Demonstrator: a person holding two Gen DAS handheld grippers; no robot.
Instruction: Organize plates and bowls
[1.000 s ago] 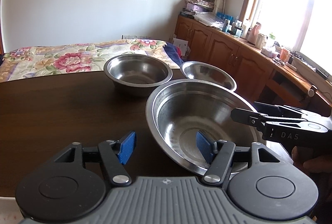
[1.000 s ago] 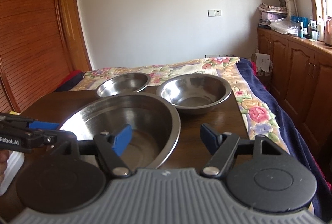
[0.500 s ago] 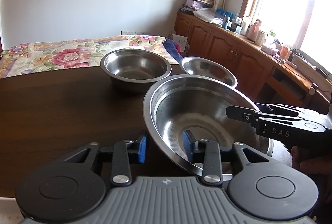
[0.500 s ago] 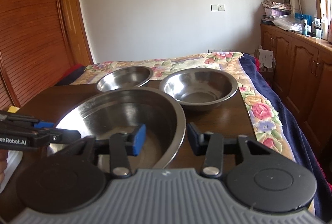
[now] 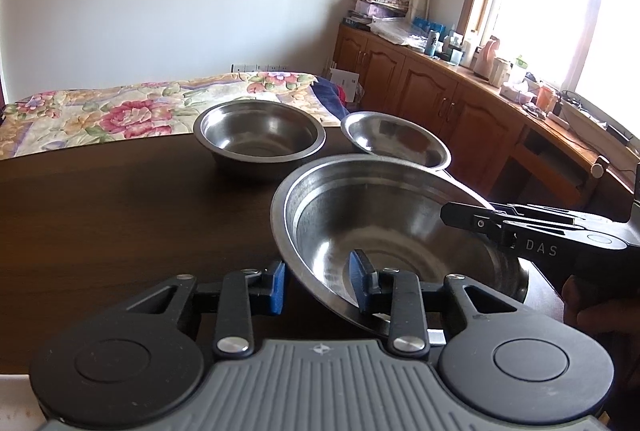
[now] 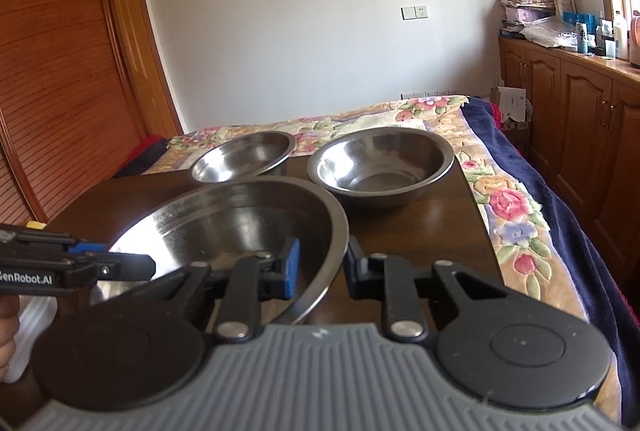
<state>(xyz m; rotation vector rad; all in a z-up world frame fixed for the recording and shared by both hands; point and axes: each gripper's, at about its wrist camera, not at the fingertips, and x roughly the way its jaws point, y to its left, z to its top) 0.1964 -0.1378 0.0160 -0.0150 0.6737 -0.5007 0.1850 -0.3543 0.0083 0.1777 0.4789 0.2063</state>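
Three steel bowls stand on the dark wooden worktop point(image 5: 100, 199), and the biggest of them, the large bowl point(image 5: 400, 227), is gripped from both sides at once. The left gripper point(image 5: 318, 285) has its blue-padded fingers narrowed onto the near rim — one pad outside the wall, one inside. The right gripper point(image 6: 320, 269) does the same on the opposite rim, its blue pad inside the bowl and its other finger pressed against the outer wall. The large bowl looks tipped, though I cannot tell whether its base is off the wood. Behind it, toward the far edge of the worktop, sit the medium bowl point(image 5: 260, 139) and, just beside it, the shallow bowl point(image 5: 396, 143); the two look close to touching, and both sit near the large bowl's far rim. Each gripper shows in the other's view — the right one reaching in from the side point(image 5: 540, 235), with part of a hand point(image 5: 596, 307) behind it. Beyond the worktop lies a bed point(image 6: 500, 199) with a flowered cover.
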